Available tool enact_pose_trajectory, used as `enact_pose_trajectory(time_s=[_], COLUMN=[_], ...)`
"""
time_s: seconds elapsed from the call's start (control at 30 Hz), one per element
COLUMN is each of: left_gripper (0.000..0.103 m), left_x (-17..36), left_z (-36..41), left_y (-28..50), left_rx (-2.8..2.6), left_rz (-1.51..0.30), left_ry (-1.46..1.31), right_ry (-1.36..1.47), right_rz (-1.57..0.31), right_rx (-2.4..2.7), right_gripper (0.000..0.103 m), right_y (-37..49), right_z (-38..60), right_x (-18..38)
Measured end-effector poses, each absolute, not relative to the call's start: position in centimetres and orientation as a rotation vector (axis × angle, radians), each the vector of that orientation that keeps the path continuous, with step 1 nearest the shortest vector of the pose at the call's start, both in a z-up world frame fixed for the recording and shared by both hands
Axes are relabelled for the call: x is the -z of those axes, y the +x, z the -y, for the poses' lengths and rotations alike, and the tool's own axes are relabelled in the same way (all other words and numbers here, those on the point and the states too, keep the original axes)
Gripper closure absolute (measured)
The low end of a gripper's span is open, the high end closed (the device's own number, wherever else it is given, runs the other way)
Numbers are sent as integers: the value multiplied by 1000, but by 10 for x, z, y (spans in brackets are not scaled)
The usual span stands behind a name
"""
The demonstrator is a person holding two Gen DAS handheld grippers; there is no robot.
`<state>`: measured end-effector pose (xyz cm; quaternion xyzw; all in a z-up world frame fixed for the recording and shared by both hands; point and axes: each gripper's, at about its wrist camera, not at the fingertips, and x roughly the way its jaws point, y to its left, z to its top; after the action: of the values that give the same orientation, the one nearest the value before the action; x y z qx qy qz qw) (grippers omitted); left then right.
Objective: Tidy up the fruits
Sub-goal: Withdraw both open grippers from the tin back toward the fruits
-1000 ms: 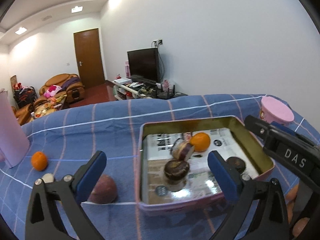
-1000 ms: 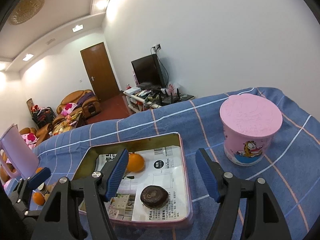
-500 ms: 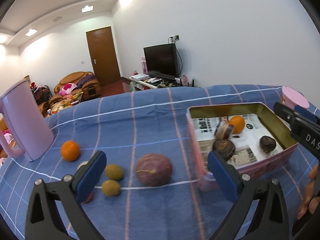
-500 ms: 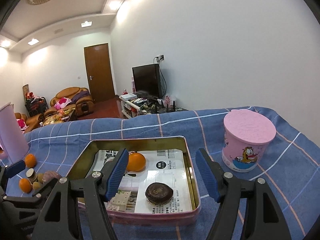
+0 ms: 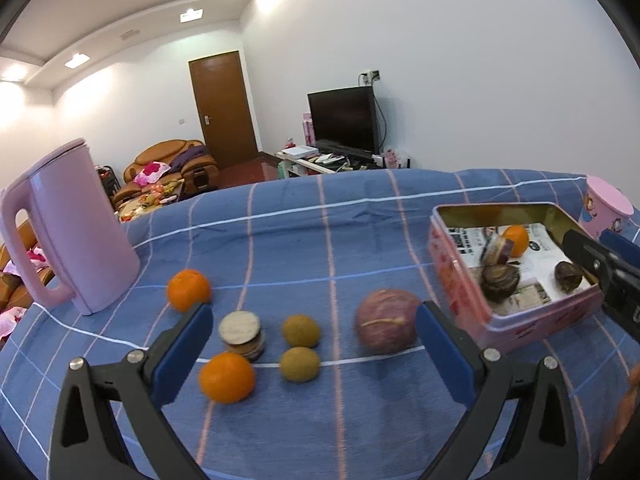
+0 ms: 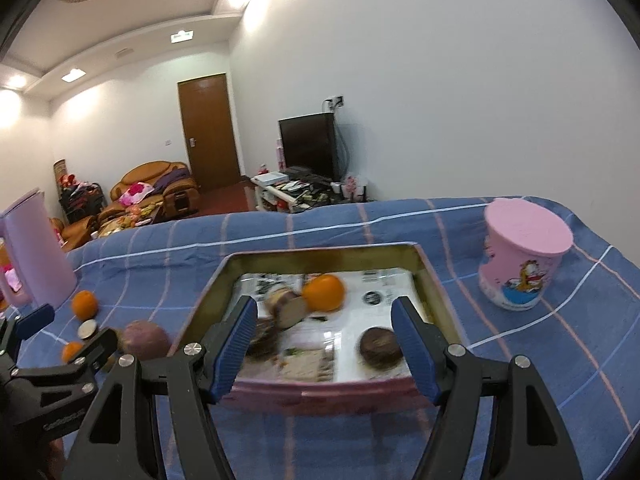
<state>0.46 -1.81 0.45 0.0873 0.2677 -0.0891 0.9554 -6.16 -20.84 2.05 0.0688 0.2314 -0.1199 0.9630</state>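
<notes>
Now that the left gripper (image 5: 314, 338) has swung away from the pink tin (image 5: 464, 292), where it looked a second ago, it faces the loose fruit on the blue cloth (image 5: 280, 248): two oranges (image 5: 227, 377), two small green fruits (image 5: 299, 364), a purple fruit (image 5: 386, 327) and a sliced stack (image 5: 243, 335). Its jaws stand spread and empty, so I judge another pick is next. The right gripper (image 6: 325, 347), also spread and empty, hovers before the tin, which already holds an orange (image 6: 323, 293) and dark pieces.
</notes>
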Motion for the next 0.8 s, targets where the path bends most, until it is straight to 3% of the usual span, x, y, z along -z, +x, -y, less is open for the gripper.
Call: enact_pose_trajectory(time_s=[0.8], left_gripper=[0], left_x=[-4], left_z=[-105], left_y=[46], left_rx=[44], left_rz=[-599], left_ry=[79], right_ry=[84], right_rz=[-568], right_rx=[12], right_gripper=[32], right_y=[-42], right_z=[99], right_x=[-7])
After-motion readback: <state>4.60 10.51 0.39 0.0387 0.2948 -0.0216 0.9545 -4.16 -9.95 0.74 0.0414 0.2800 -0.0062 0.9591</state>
